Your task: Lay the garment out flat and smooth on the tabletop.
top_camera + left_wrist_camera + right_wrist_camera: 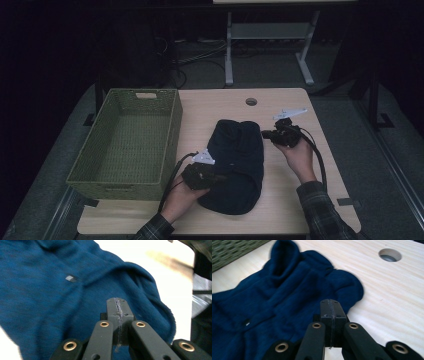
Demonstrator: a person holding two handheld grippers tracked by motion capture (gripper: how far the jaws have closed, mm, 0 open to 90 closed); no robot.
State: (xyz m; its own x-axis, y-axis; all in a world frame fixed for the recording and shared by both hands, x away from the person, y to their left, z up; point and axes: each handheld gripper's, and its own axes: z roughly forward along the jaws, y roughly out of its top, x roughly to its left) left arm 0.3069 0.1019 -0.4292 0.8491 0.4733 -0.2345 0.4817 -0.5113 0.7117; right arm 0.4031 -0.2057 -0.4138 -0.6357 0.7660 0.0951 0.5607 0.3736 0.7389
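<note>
A dark blue knitted garment (237,155) lies folded in the middle of the light wooden table (210,107). My left gripper (220,177) rests low at the garment's near left edge, its tips pointing over the cloth. In the left gripper view the jaws (117,301) are pressed together above the blue knit (50,290), with only lint in the seam between them. My right gripper (265,134) hovers at the garment's far right edge. Its jaws (331,302) are shut with nothing in them, just over the cloth's rim (274,297).
A green woven basket (171,135) stands along the table's left side, its corner seen in the right gripper view (232,250). A round cable hole (251,101) sits near the far edge. Bare table lies to the right of the garment and behind it.
</note>
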